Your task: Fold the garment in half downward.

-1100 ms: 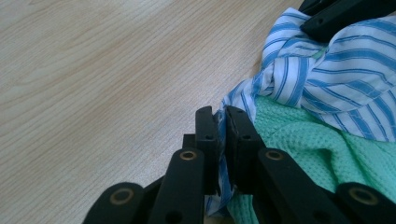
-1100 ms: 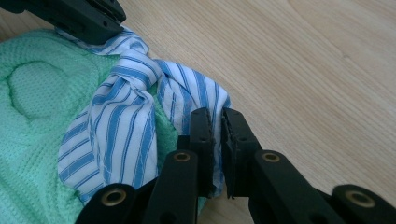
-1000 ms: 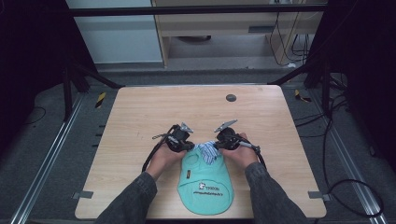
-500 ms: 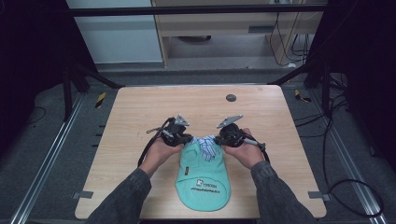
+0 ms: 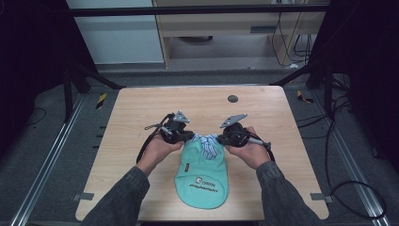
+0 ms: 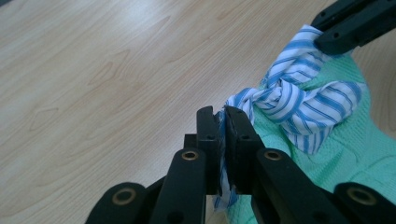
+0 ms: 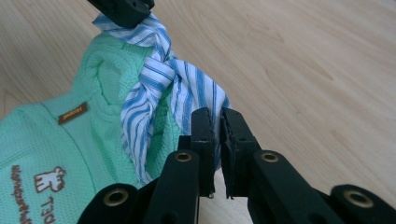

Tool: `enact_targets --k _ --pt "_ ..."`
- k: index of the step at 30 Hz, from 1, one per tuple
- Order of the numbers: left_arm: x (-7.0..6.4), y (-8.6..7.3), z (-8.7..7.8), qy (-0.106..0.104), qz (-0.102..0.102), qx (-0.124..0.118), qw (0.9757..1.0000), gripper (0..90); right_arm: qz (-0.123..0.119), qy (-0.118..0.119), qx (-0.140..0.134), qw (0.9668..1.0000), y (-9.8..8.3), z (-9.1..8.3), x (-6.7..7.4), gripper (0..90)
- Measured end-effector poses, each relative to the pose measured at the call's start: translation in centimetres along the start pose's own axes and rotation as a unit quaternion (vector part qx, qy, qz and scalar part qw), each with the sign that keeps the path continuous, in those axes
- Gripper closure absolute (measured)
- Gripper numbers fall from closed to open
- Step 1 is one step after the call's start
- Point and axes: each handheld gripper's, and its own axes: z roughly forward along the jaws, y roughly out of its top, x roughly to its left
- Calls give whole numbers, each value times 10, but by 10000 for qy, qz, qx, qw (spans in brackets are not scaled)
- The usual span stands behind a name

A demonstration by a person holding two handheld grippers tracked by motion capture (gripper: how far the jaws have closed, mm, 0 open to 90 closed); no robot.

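A mint-green knitted garment (image 5: 201, 176) with a brown print lies on the wooden table (image 5: 136, 113), its far end lifted. At that end a blue-and-white striped cloth (image 5: 207, 144) is knotted. My left gripper (image 5: 190, 137) is shut on the knot's left tail, seen up close in the left gripper view (image 6: 223, 122) with the striped cloth (image 6: 299, 100) and green knit (image 6: 348, 156) beyond it. My right gripper (image 5: 221, 139) is shut on the right tail (image 7: 217, 123); the striped cloth (image 7: 159, 79) and garment (image 7: 51, 149) lie to its left there.
A small dark round fitting (image 5: 232, 98) sits in the tabletop near the far edge. Cables (image 5: 339, 141) trail on the floor at the right. A pale cabinet (image 5: 122, 37) and shelving stand behind the table.
Both hands have risen with the striped tails held, and the garment's far end has come up off the table with them. Both jaws stay shut.
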Motion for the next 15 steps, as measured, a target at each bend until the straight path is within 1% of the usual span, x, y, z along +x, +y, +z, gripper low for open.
enact_targets --k 6,7,9,10,11,12,13,15 --pt "3 4 -4 7 87 8 10000 854 -126 69 38 9999 7 -2 -1 841" --pt "4 6 -5 26 132 24 9999 854 -228 51 59 9997 10 -3 -2 843" --pt "4 7 -6 34 165 24 9999 855 -259 23 71 9996 12 -5 -2 844" --pt "4 10 -7 57 236 24 9997 855 -286 19 71 9996 16 -7 -3 846" --pt "4 10 -7 57 236 24 9997 856 -286 19 71 9996 16 -7 -3 846" --pt "5 13 -7 57 227 64 9997 856 -306 6 72 9995 17 -7 -3 846" --pt "6 15 -7 77 214 52 9997 856 -308 9 99 9995 19 -8 -4 845" --pt "7 20 -7 88 279 77 9995 855 -336 -49 101 9994 22 -8 -6 845"
